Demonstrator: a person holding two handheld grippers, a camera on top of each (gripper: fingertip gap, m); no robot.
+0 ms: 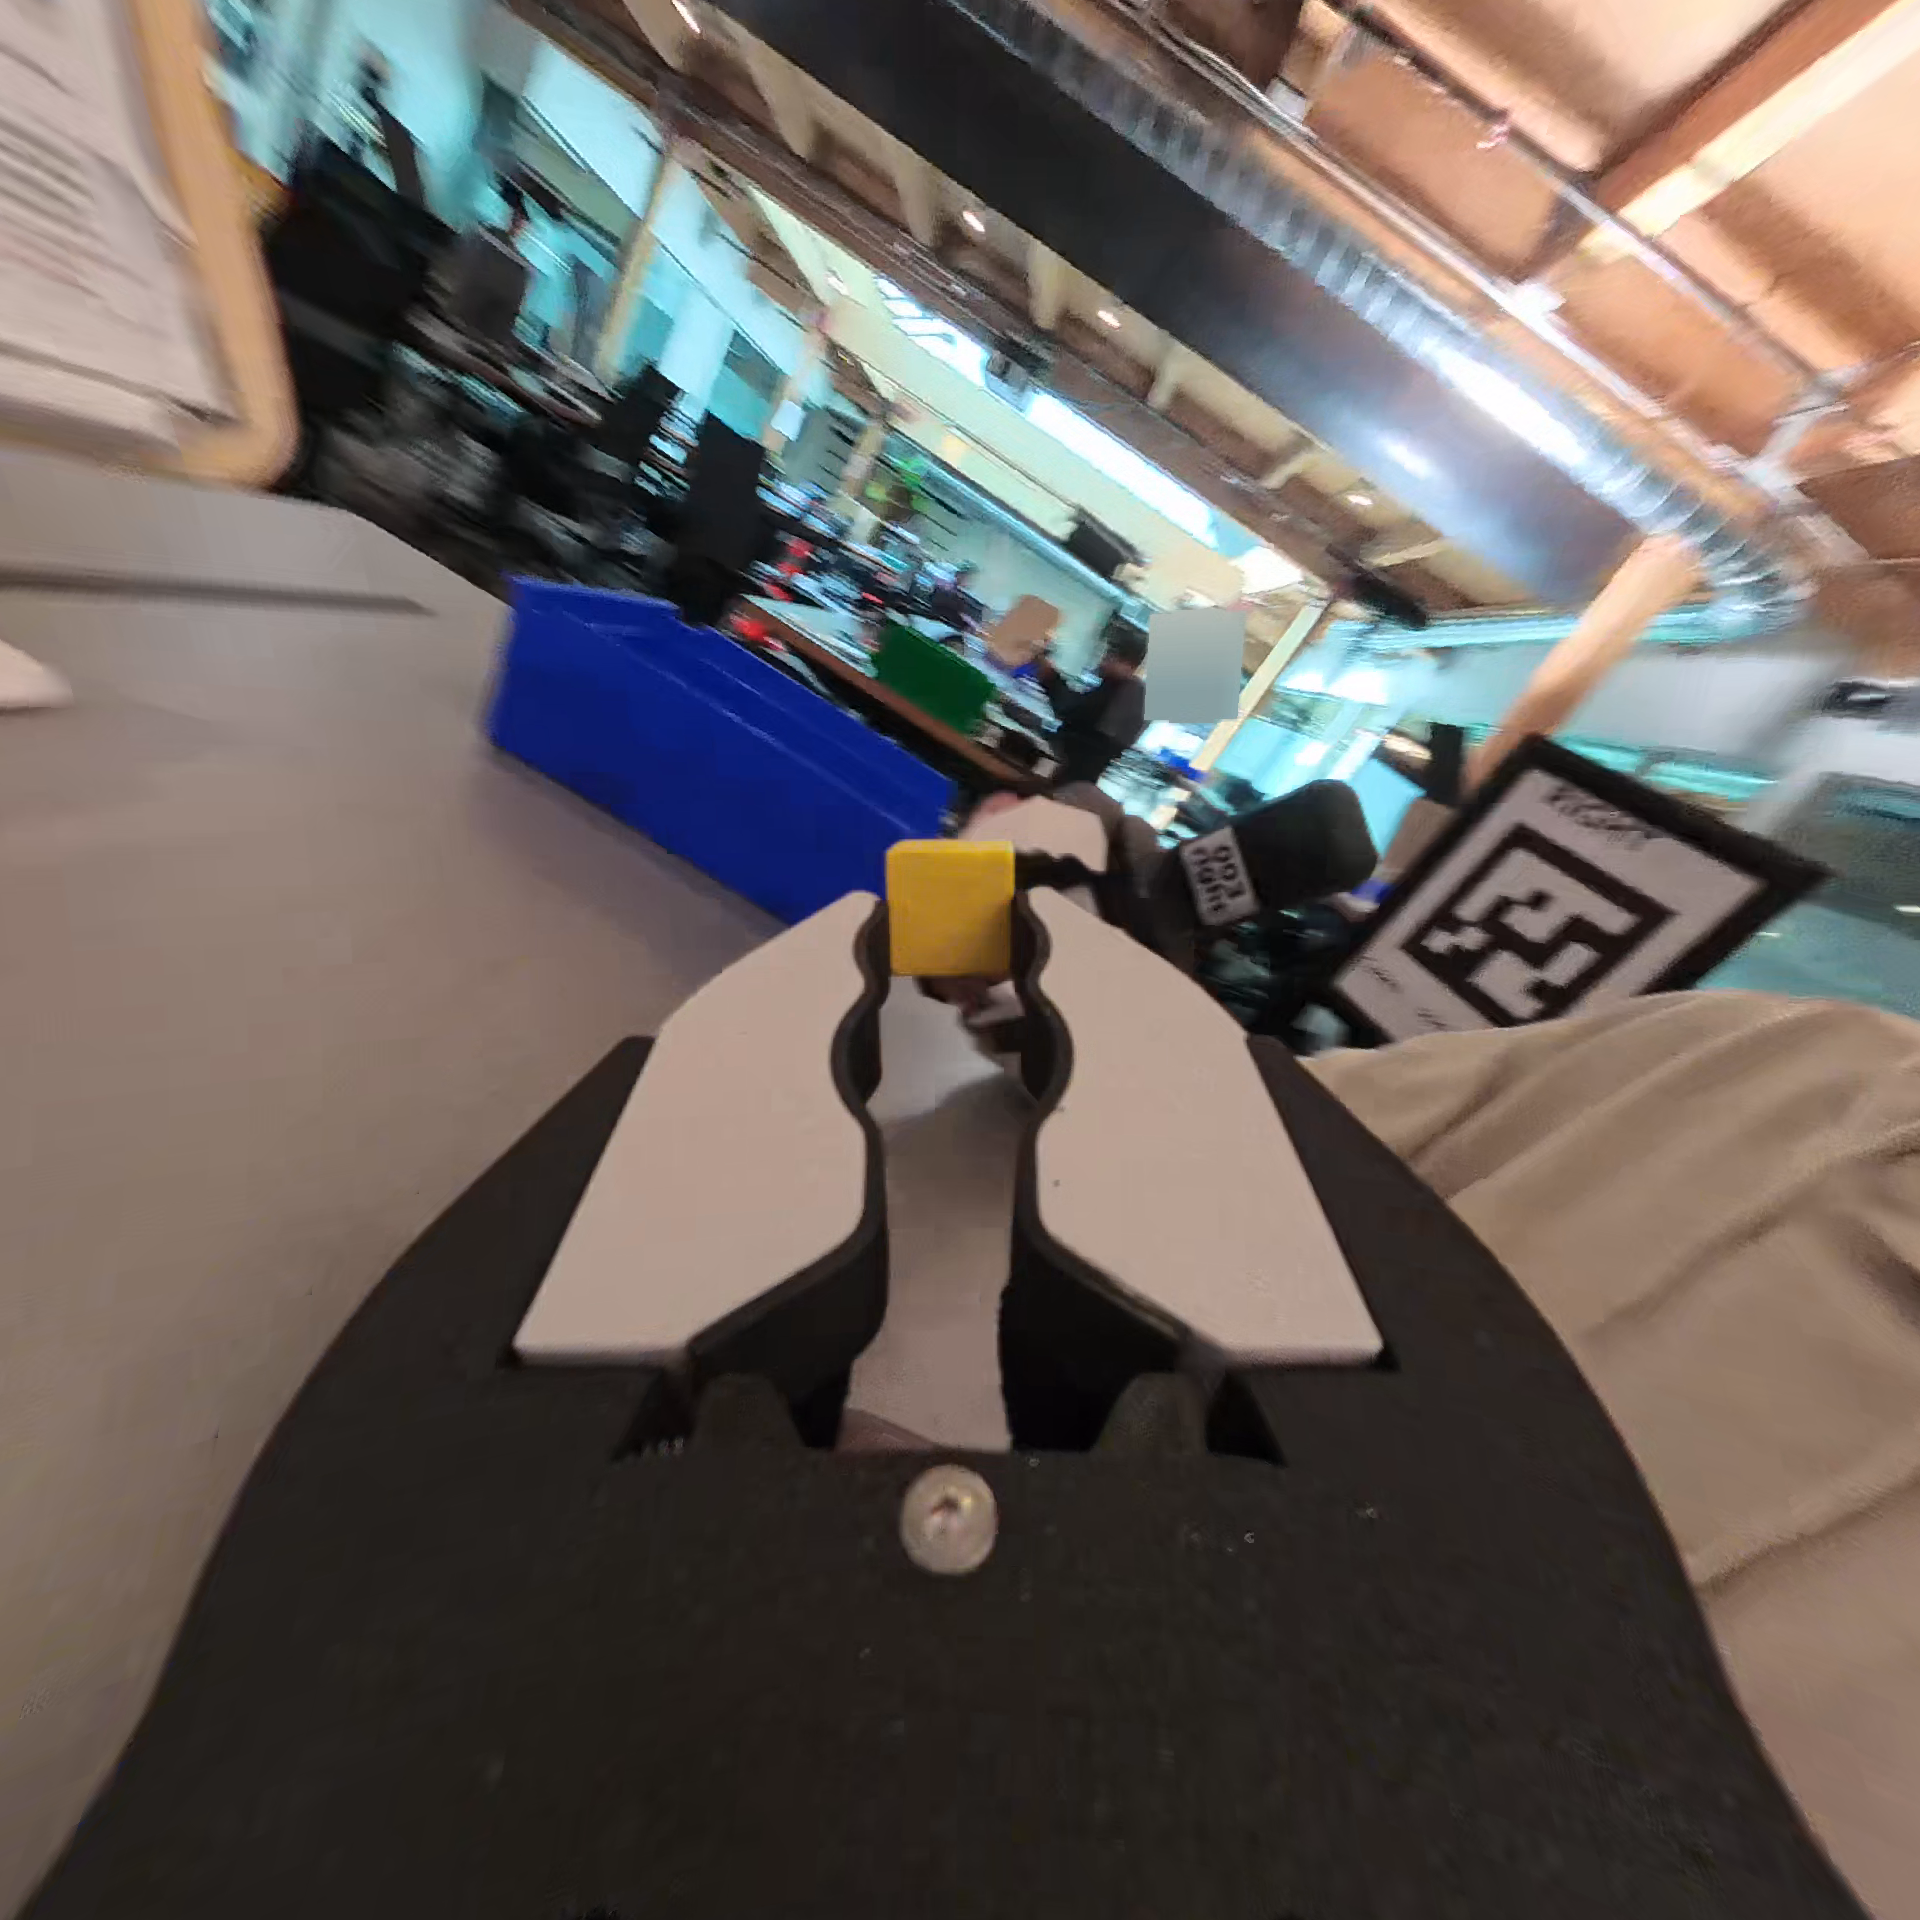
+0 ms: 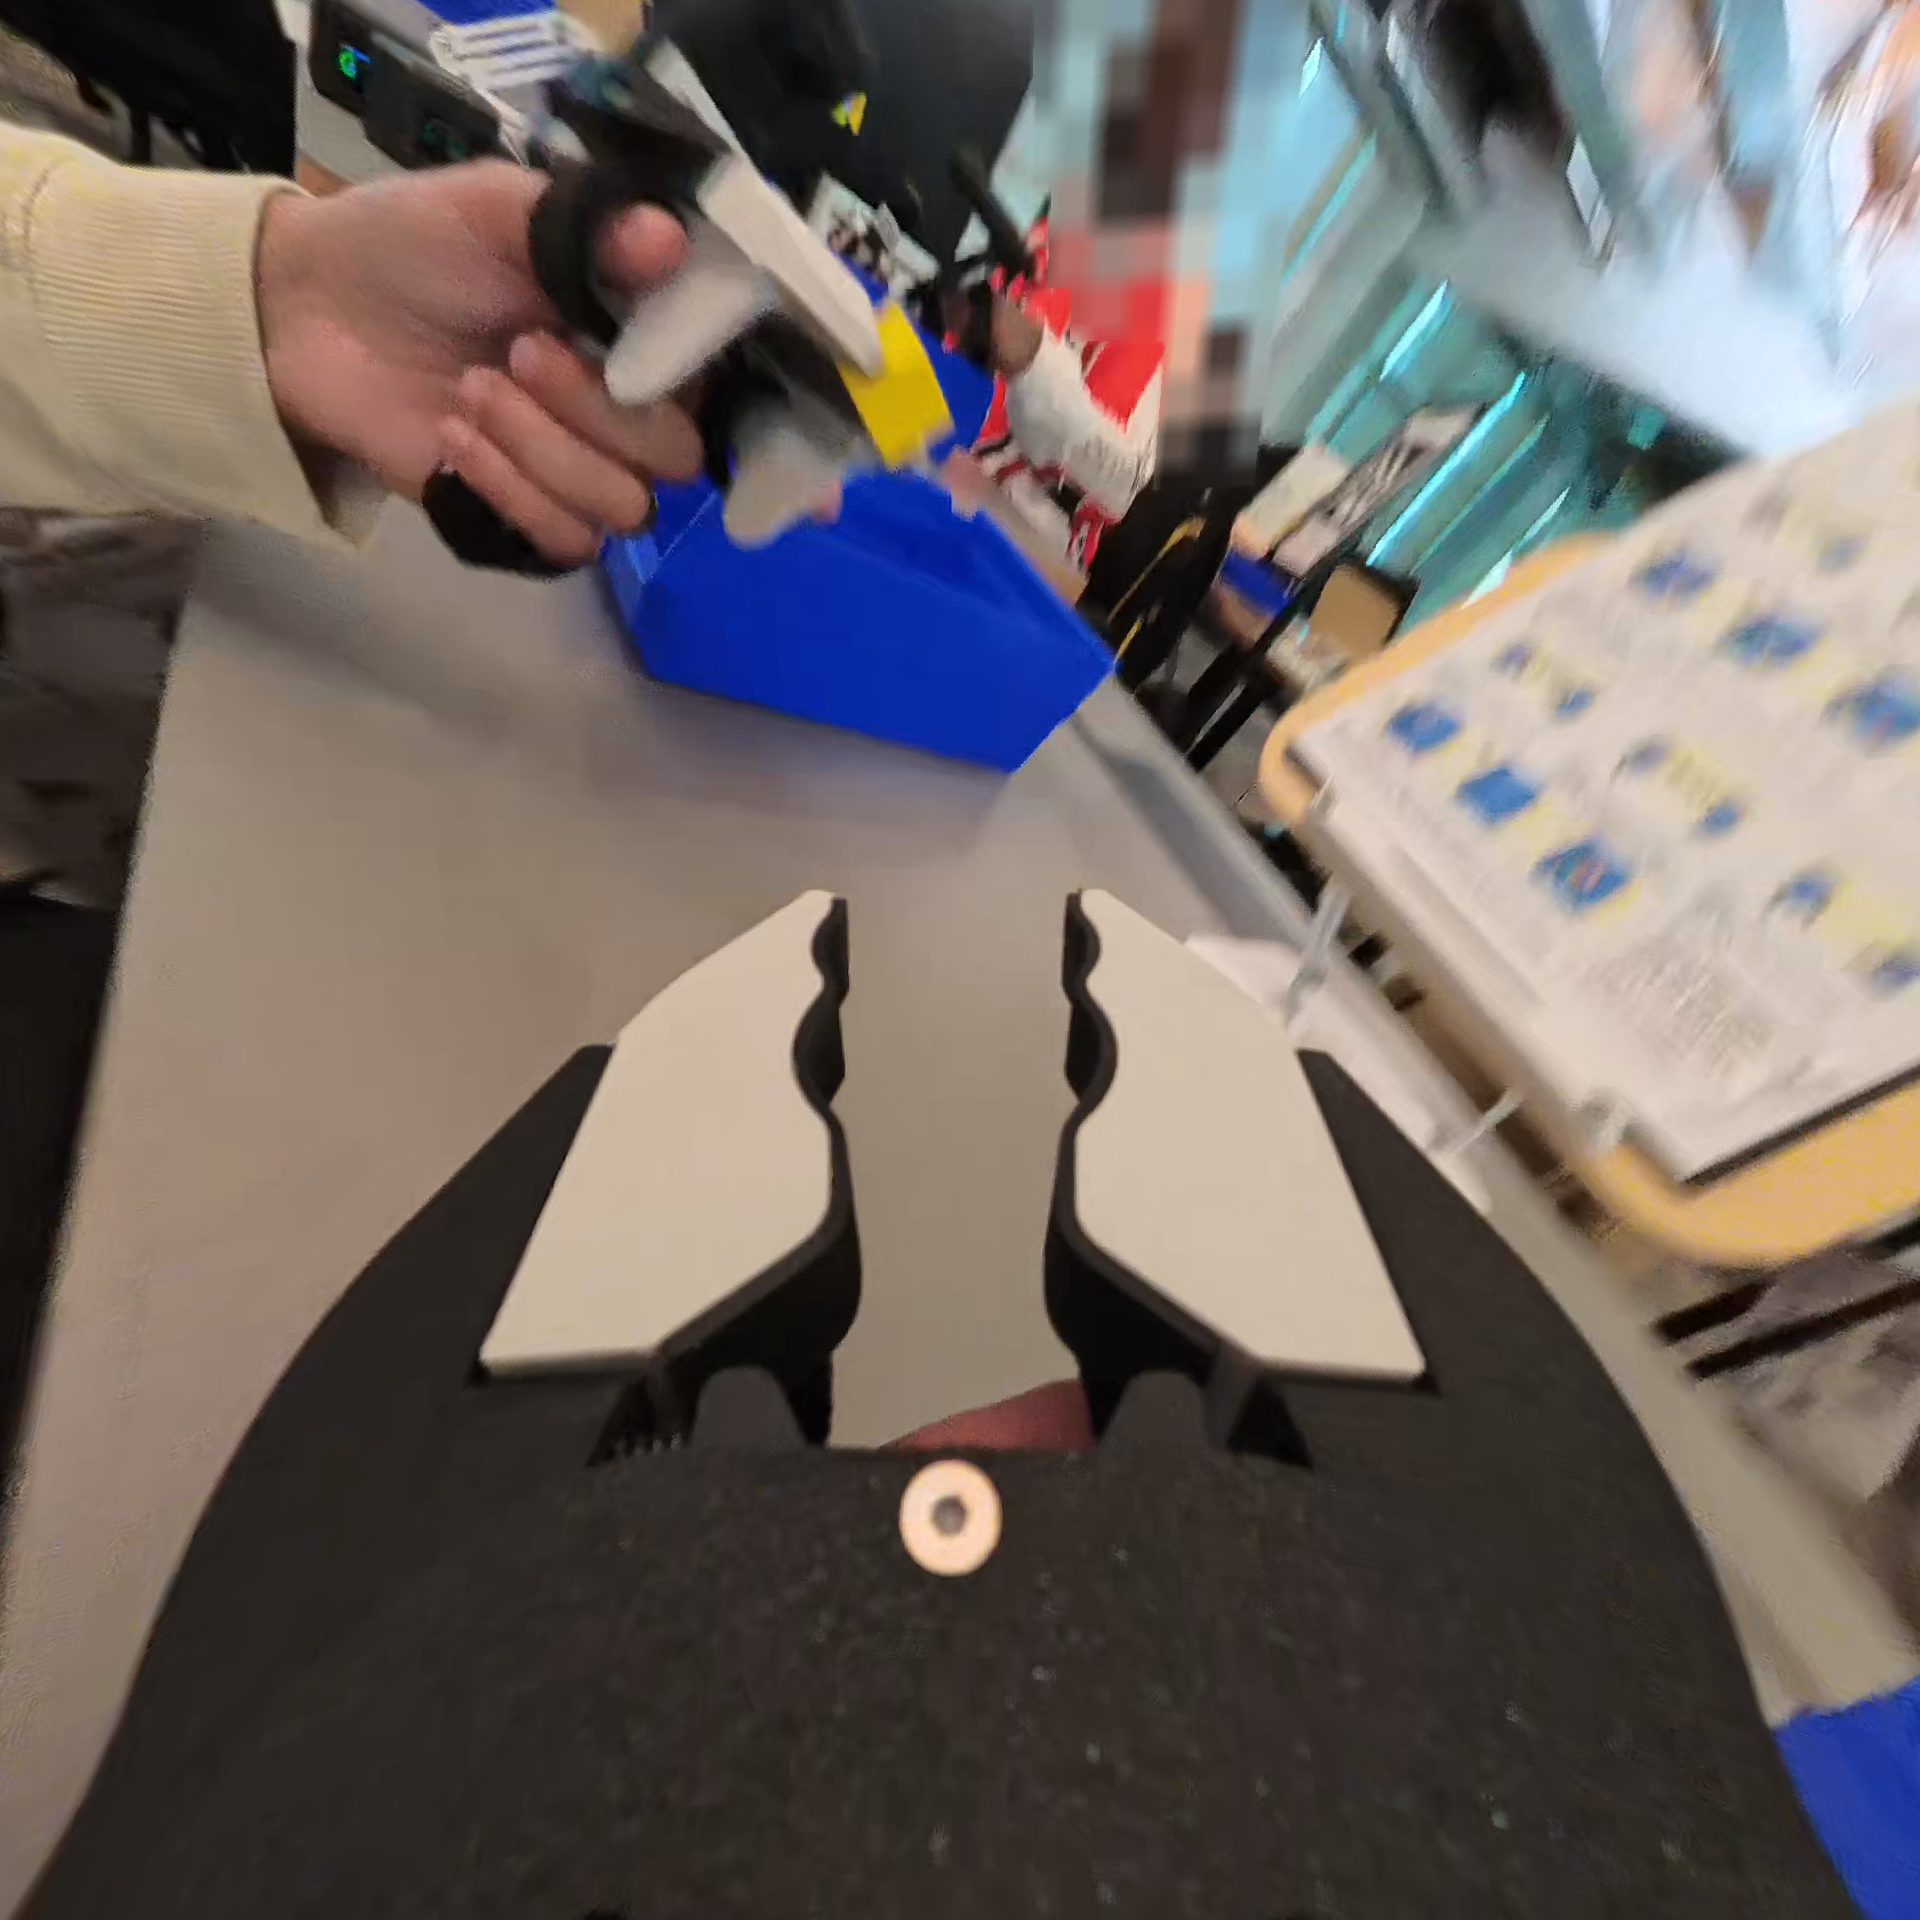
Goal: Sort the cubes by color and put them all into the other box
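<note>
plain yellow cube [image 1: 951, 922], pinched in left tool [image 1: 951, 940]

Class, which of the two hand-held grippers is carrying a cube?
The left hand-held gripper: its fingers pinch a yellow cube. The right hand-held gripper is open and empty.

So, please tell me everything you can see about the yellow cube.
The yellow cube is small, plain and opaque, with smooth matte faces and sharp edges; it looks like plastic or painted wood. It is clamped at the tips of the left claw, one finger on each side, held up in the air. In the right wrist view it hangs above the blue box, not touching it.
</note>
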